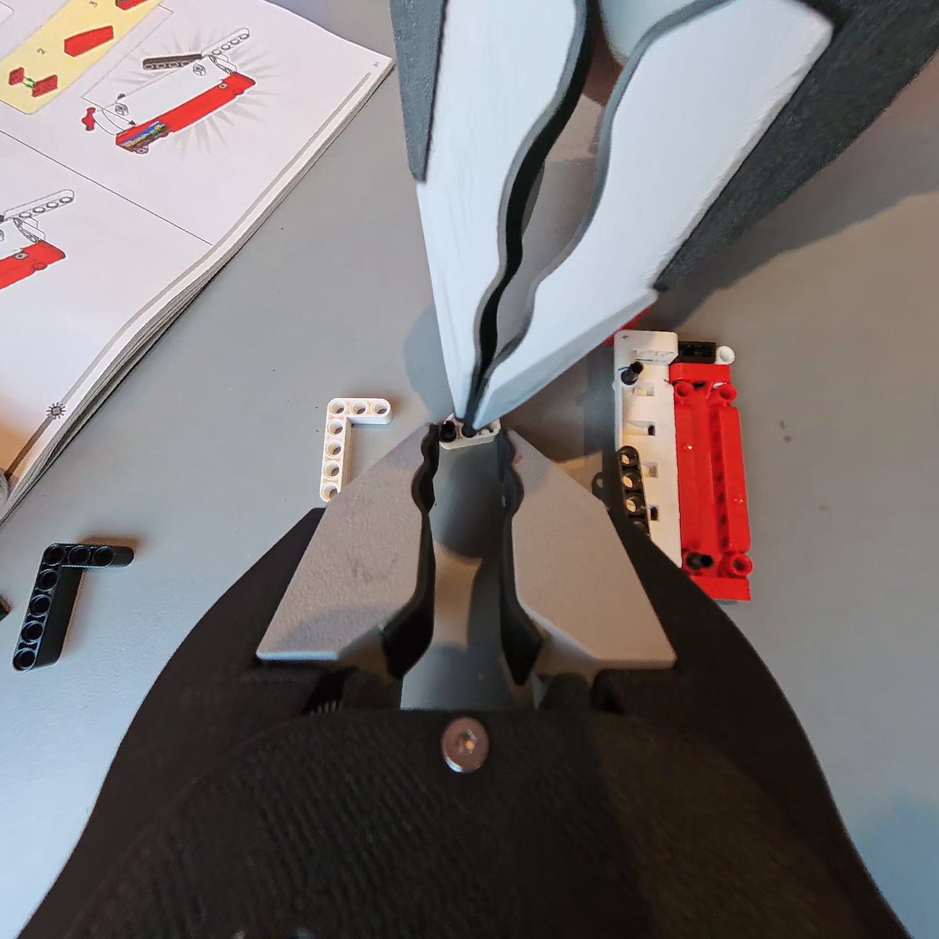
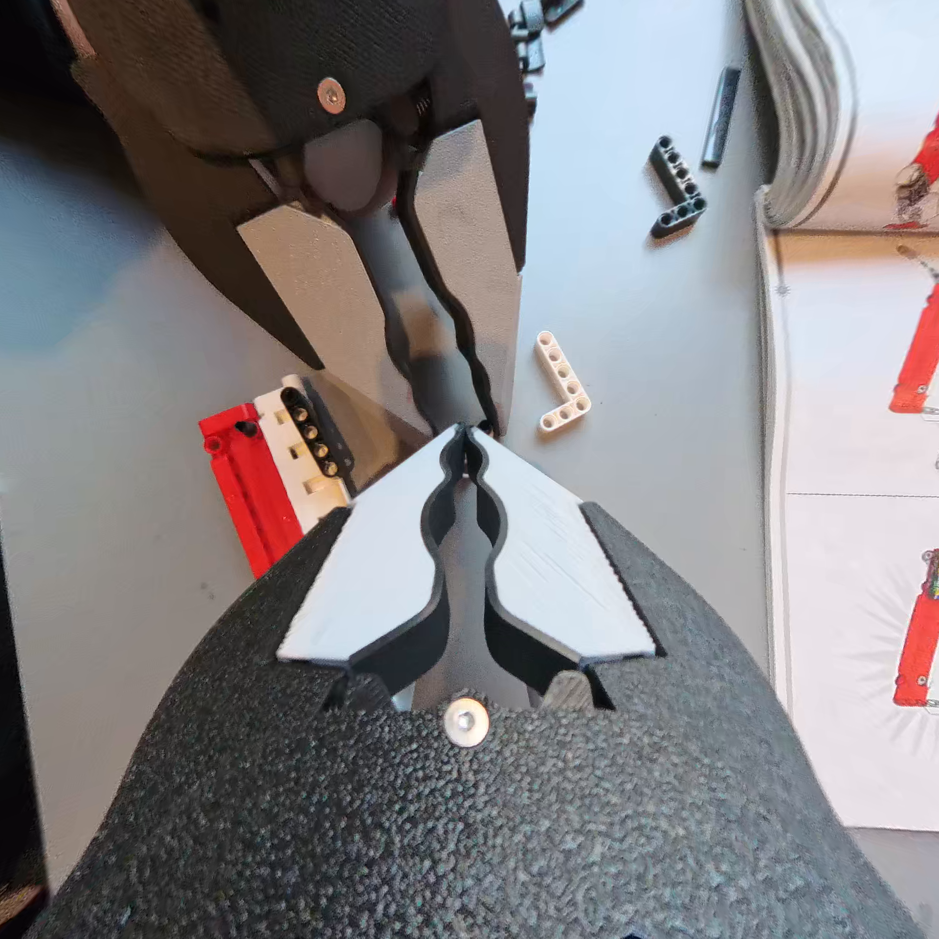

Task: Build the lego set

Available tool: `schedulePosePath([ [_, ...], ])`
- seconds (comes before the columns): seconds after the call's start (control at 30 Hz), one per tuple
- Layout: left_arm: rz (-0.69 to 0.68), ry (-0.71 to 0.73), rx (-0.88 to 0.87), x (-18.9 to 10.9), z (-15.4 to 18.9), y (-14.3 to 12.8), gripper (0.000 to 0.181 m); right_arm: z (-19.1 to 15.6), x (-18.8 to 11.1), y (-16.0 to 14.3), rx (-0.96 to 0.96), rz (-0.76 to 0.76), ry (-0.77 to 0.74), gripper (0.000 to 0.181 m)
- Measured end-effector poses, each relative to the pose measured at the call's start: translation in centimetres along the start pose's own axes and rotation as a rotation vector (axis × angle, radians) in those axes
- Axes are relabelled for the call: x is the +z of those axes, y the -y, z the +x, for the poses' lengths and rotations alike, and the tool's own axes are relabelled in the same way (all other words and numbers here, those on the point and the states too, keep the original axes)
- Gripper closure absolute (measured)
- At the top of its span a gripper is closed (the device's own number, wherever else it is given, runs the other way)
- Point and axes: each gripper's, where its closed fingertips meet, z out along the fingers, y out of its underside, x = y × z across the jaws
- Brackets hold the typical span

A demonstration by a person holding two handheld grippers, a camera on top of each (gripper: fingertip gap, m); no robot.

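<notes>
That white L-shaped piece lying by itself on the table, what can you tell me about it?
The white L-shaped beam looks like glossy plastic, with a row of round holes along its long arm and three across its short arm. It lies flat on the grey table, touching nothing else, just left of the two grippers' meeting tips and below the open instruction booklet. A similar black L-shaped beam lies farther left.

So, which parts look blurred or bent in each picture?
Left wrist view: the right hand-held gripper is smeared at top, the booklet edges bow from the wide lens. Right wrist view: the left border of the table is soft, the black L-beam slightly blurred.
</notes>
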Motion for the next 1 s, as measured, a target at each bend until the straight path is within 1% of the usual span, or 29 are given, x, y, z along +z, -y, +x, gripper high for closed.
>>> schedulePosePath([
  [0.07,0.000,0.003,0.004,0.0,0.0,0.0,0.161,0.2,-0.4,0.7,0.008,0.038,-0.014,0.181],
  [0.13,-0.001,0.005,0.004,-0.1,0.0,-0.1,0.161,-0.2,0.2,-0.6,0.045,-0.007,0.017,0.179],
  [0.17,-0.001,0.003,0.004,-0.1,0.0,-0.1,0.161,0.0,0.1,-0.2,0.053,0.026,0.007,0.181],
  [0.2,0.000,0.001,0.003,-0.1,0.1,-0.1,0.161,0.3,0.0,-0.3,0.059,0.023,-0.009,0.181],
  [0.3,-0.001,-0.009,0.003,-0.2,0.1,-0.2,0.161,1.0,-1.1,1.3,0.127,0.168,-0.045,0.181],
  [0.37,-0.002,-0.017,0.023,-0.3,0.2,-0.3,0.161,1.7,-1.6,1.3,0.169,0.227,-0.080,0.180],
  [0.47,-0.005,-0.031,0.057,-0.5,0.2,-0.5,0.162,1.9,-1.8,1.3,0.216,0.297,-0.092,0.171],
  [0.63,-0.009,-0.037,0.084,-0.7,0.2,-0.6,0.162,2.4,-2.2,1.8,0.163,0.379,-0.165,0.168],
  [0.8,-0.009,-0.052,0.078,-0.8,0.2,-0.7,0.159,2.4,-3.6,2.9,0.116,0.533,-0.267,0.169],
  [0.9,-0.002,-0.026,0.091,-1.0,-0.4,-0.8,0.154,1.9,-4.1,2.8,0.073,0.567,-0.305,0.169],
  [0.93,0.001,-0.013,0.083,-1.2,-0.7,-0.8,0.153,1.8,-4.4,2.9,0.063,0.579,-0.319,0.171],
  [1.0,0.015,-0.031,0.044,-1.6,-0.6,-0.6,0.151,1.9,-4.8,3.0,0.058,0.601,-0.342,0.175],
])
